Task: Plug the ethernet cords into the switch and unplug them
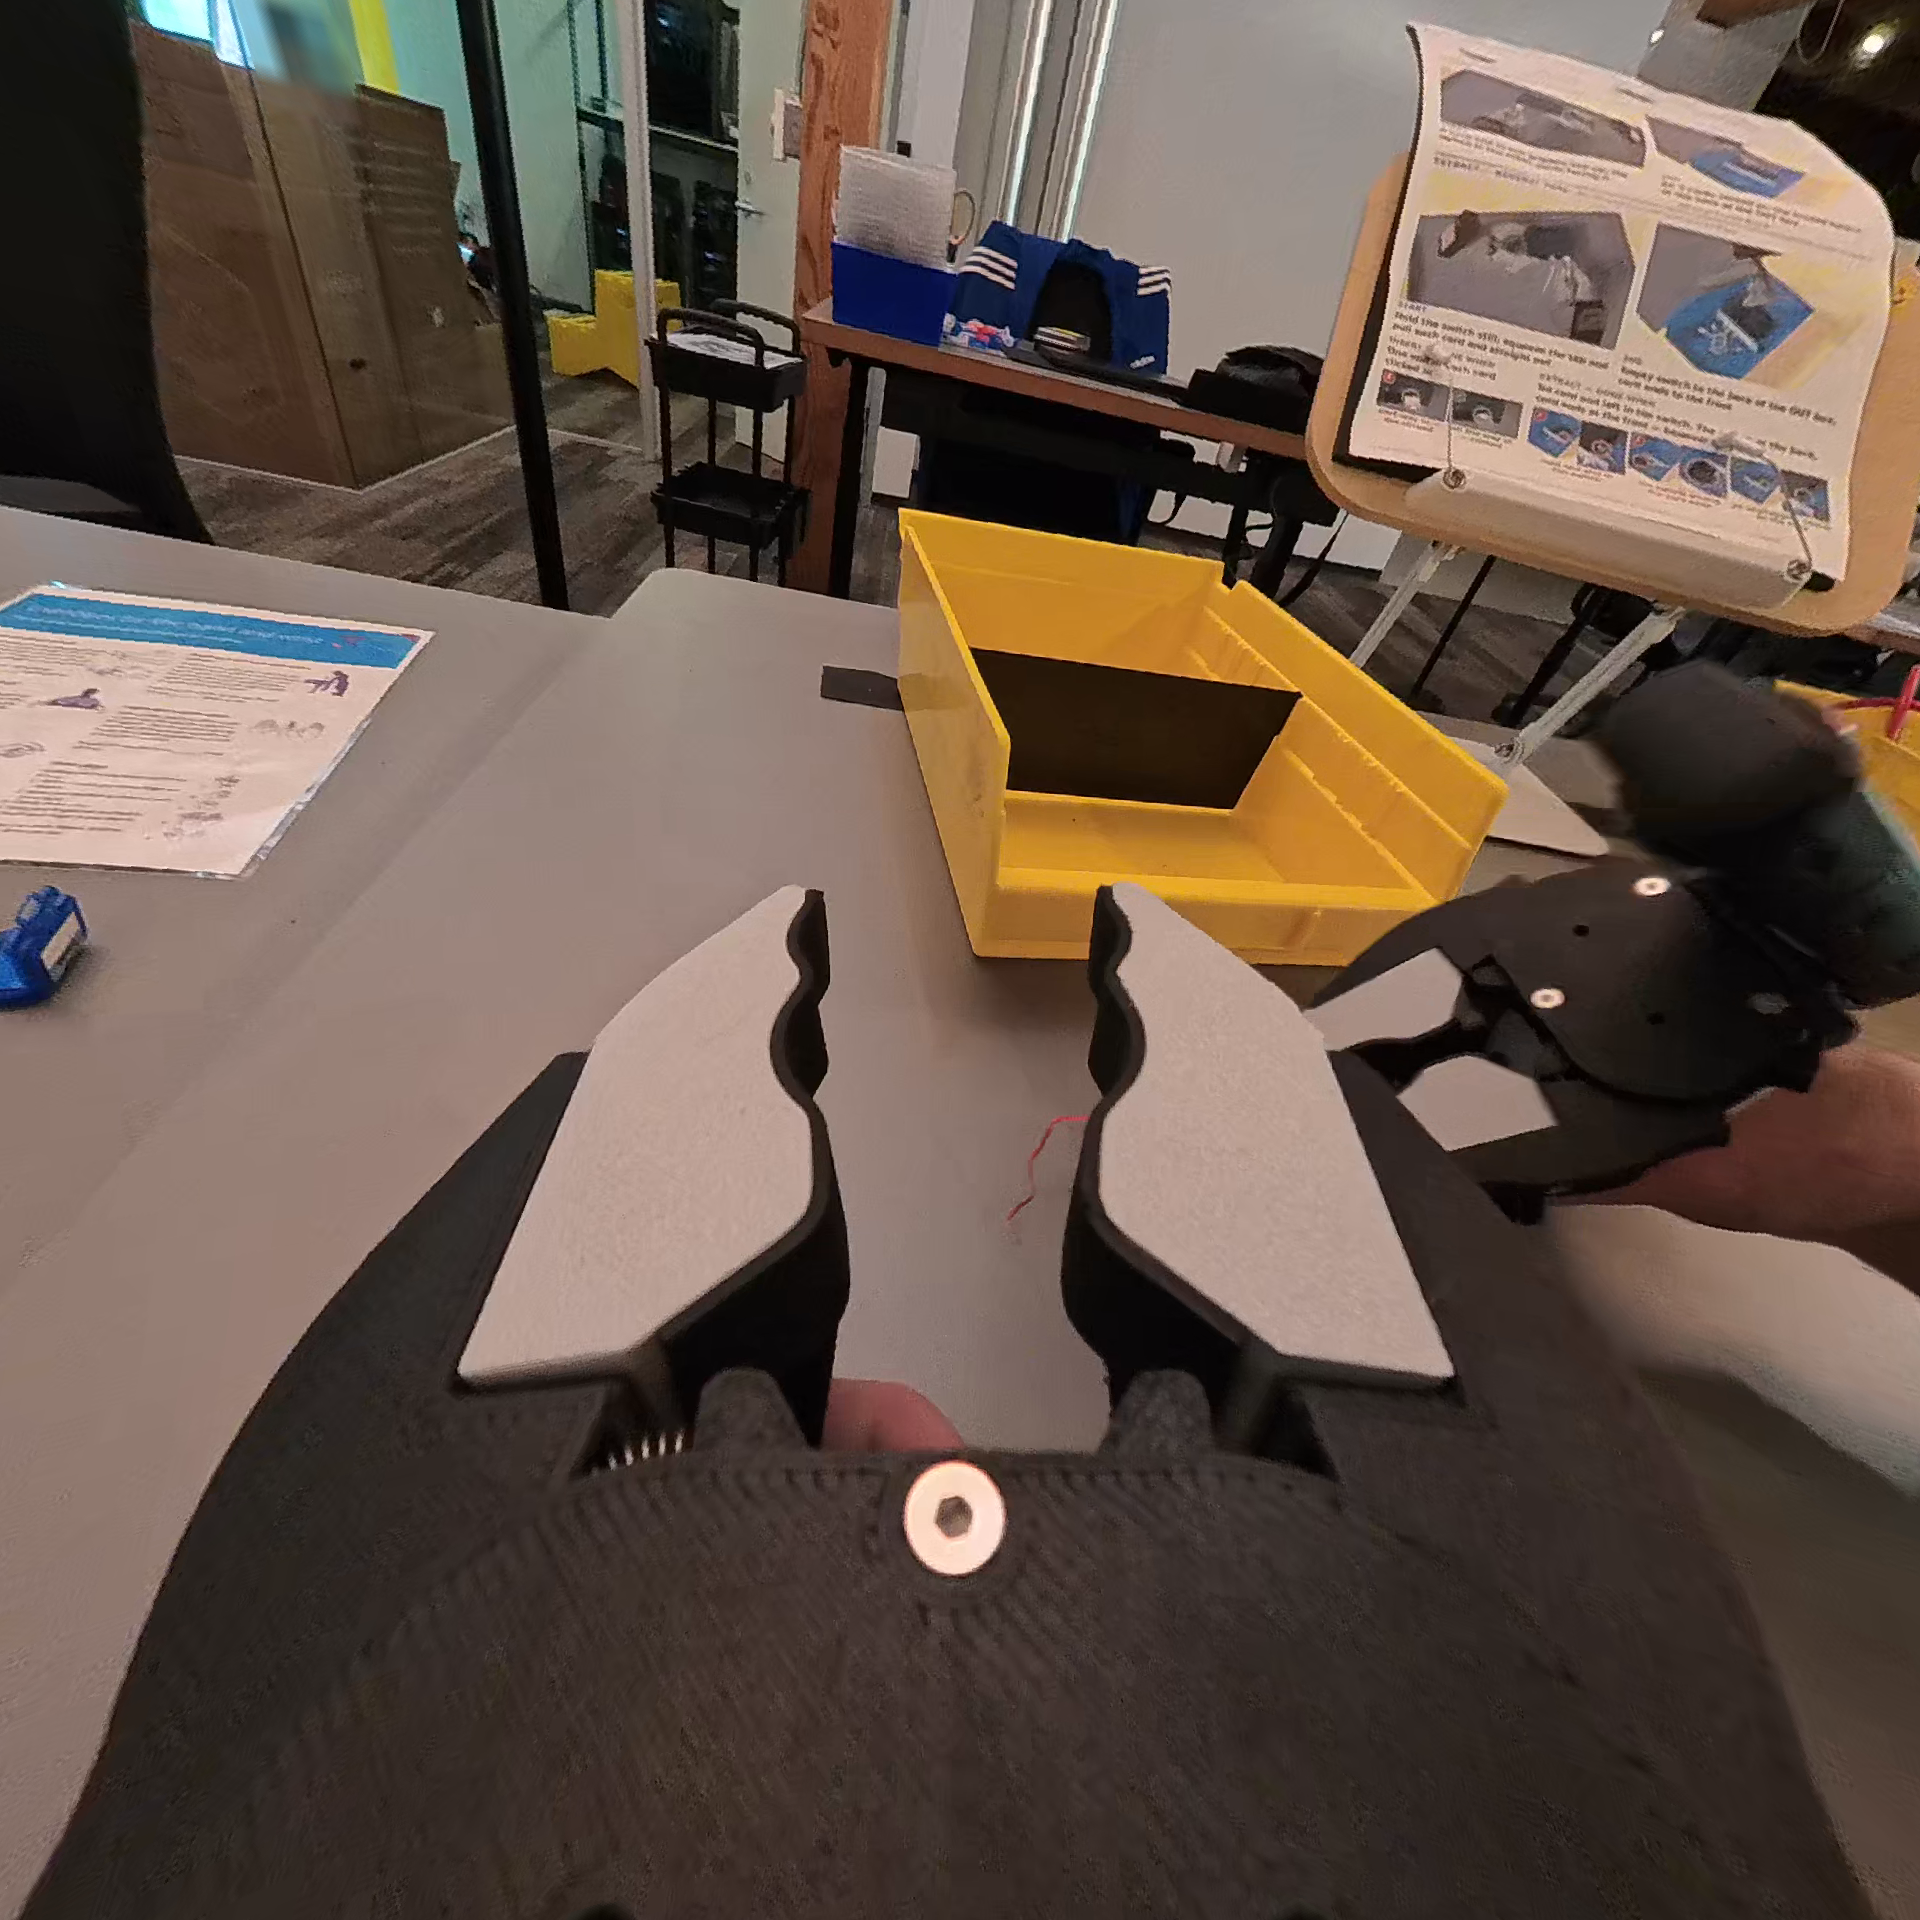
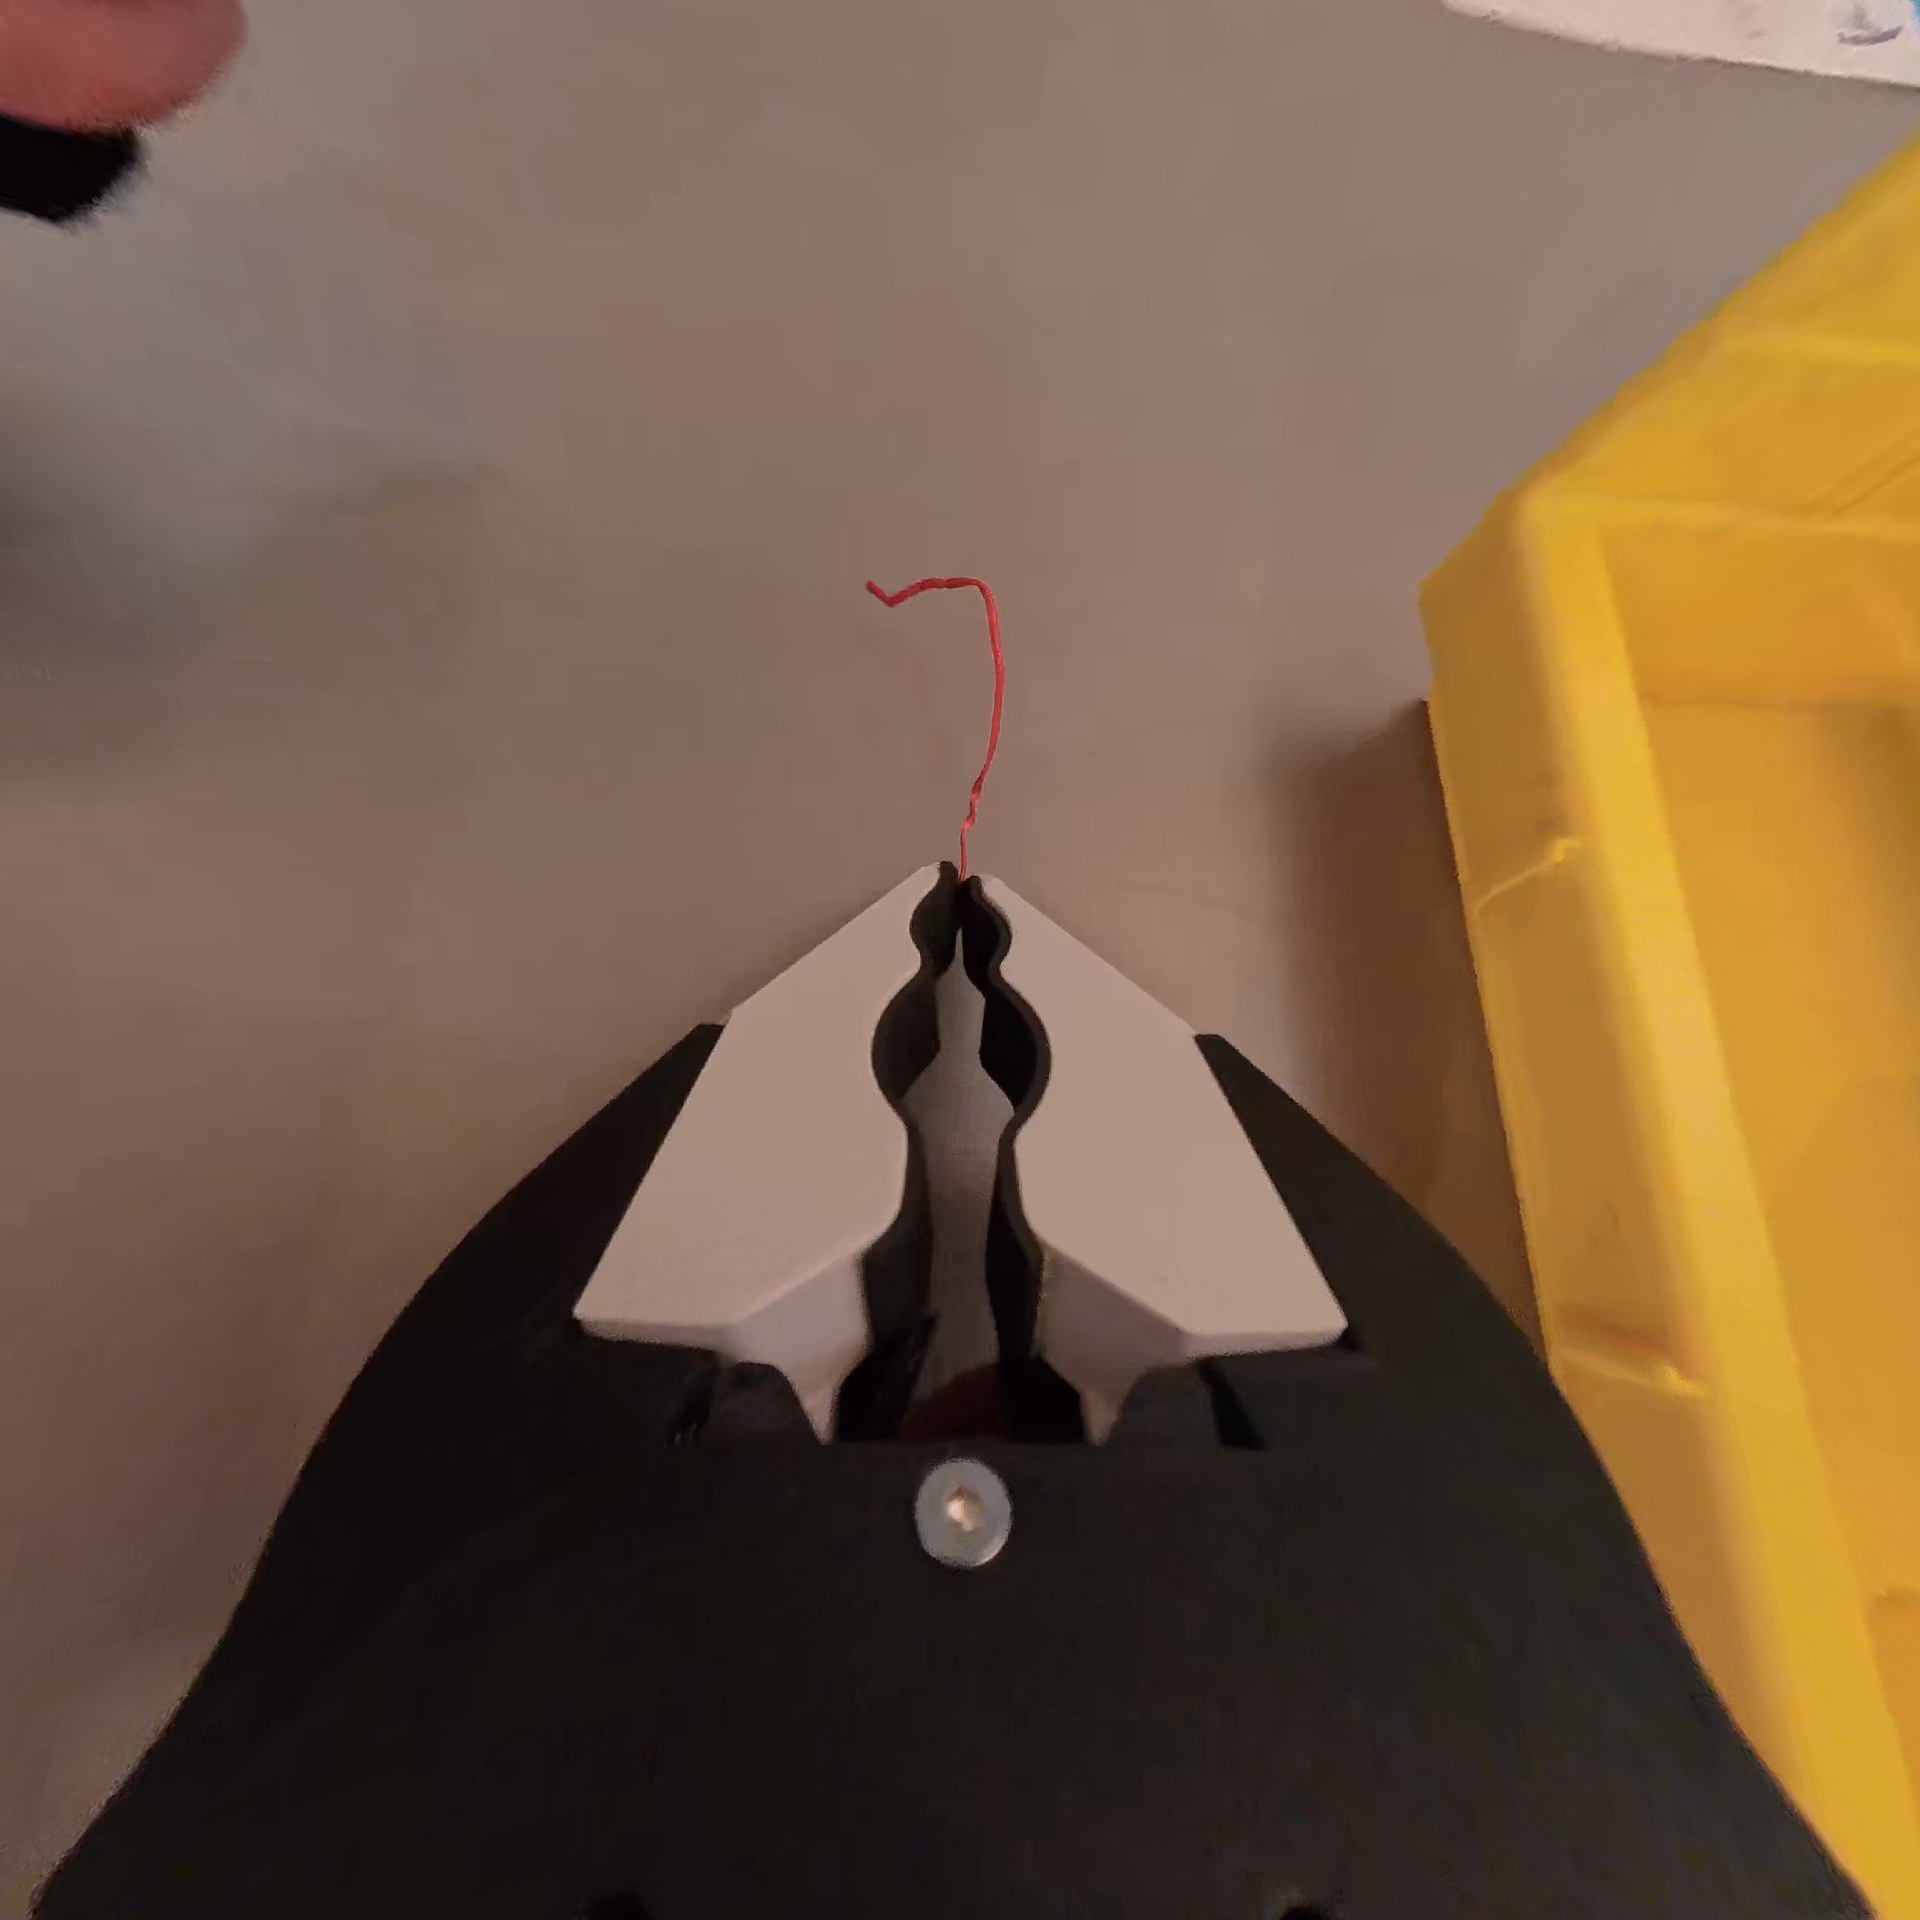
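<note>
My left gripper [image 1: 958, 997] hovers over the grey table [image 1: 644, 935] with its fingers spread well apart and nothing between them. My right gripper [image 2: 957, 883] has its fingertips brought together on the end of a thin red thread [image 2: 987, 707]; the rest of the thread curls forward from the tips just above the table surface. In the left wrist view the same thread shows between my left fingers, and the right gripper enters from the right edge, low over the table. A yellow bin [image 1: 1174, 769] stands on the table just ahead and to the right, with a black divider [image 1: 1132, 732] across its interior; I see no switch or ethernet cords in either view, so I cannot tell where they are. A printed sheet [image 1: 177, 727] lies at far left, a small blue object [image 1: 42, 940] near it. An instruction sheet on a stand [image 1: 1621, 312] is at upper right.
</note>
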